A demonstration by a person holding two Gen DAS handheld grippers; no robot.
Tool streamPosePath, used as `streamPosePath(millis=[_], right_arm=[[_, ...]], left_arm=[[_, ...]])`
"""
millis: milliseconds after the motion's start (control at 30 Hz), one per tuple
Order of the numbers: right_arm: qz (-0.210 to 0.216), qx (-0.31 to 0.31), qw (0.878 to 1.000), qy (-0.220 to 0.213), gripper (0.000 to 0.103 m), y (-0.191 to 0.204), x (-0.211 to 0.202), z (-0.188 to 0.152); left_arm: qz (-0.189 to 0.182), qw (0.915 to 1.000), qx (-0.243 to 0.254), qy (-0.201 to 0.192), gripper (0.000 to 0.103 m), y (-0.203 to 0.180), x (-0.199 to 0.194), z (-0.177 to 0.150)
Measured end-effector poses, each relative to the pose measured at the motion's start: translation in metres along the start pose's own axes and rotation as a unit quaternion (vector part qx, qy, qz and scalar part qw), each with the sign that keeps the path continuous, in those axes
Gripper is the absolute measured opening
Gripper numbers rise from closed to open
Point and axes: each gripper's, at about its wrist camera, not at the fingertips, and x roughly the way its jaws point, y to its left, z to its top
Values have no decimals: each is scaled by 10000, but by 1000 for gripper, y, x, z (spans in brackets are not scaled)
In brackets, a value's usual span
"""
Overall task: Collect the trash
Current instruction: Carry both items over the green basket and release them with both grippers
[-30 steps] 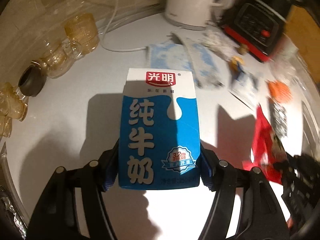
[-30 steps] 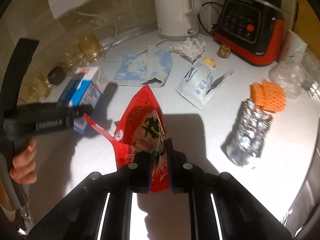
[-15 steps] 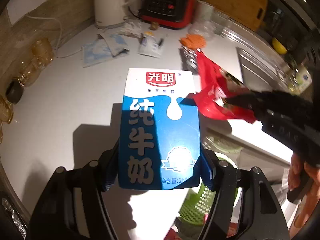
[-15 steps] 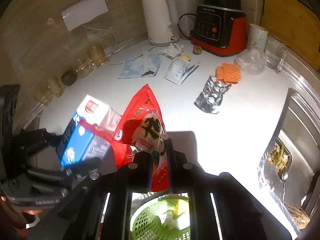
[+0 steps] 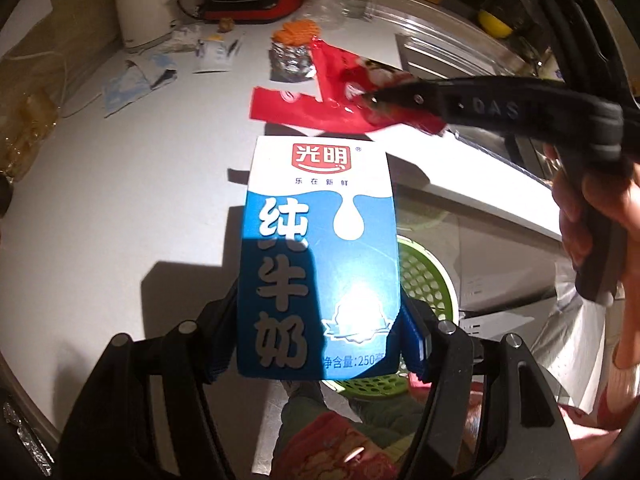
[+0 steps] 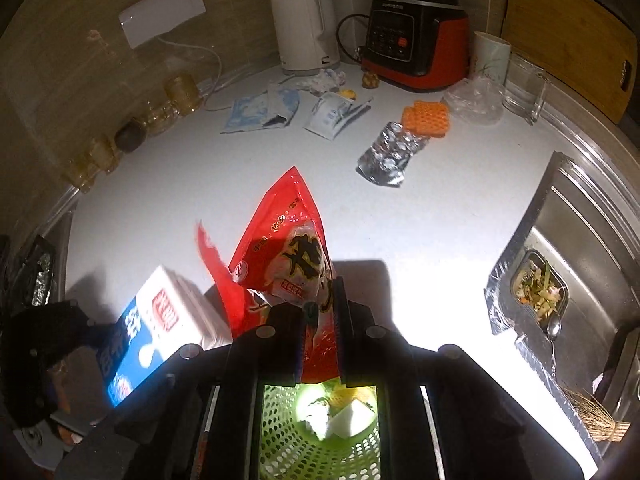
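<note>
Left gripper (image 5: 320,344) clamps milk carton (image 5: 318,256); right gripper (image 6: 318,344) pinches red snack bag (image 6: 288,256), both above green basket (image 6: 316,436).

The kettle (image 6: 304,20) and blender (image 6: 416,40) stand at the back of the counter (image 6: 180,184), kettle on the left. Before them lie a mask (image 6: 260,110), a sachet (image 6: 332,114), a foil pack (image 6: 390,152) and a sponge (image 6: 426,118). The sink (image 6: 576,264) is on the right. The basket (image 6: 320,432) sits below the counter's front edge, with the carton (image 6: 160,328) left of the wrapper (image 6: 288,248) above it.
</note>
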Motion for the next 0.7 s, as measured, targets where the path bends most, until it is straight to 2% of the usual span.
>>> streamPosePath(millis=[167, 500, 700], right_arm=[[-39, -55, 9999, 135, 13, -8, -4, -16], [-95, 41, 9975, 692, 13, -23, -6, -77], [-214, 158, 9946, 1006, 13, -37, -4, -115]], left_arm=[[-25, 9998, 75, 180, 64, -10, 9, -11], [17, 9979, 340, 547, 64, -32, 36, -30], [-156, 9946, 624, 811, 64, -52, 58, -38]])
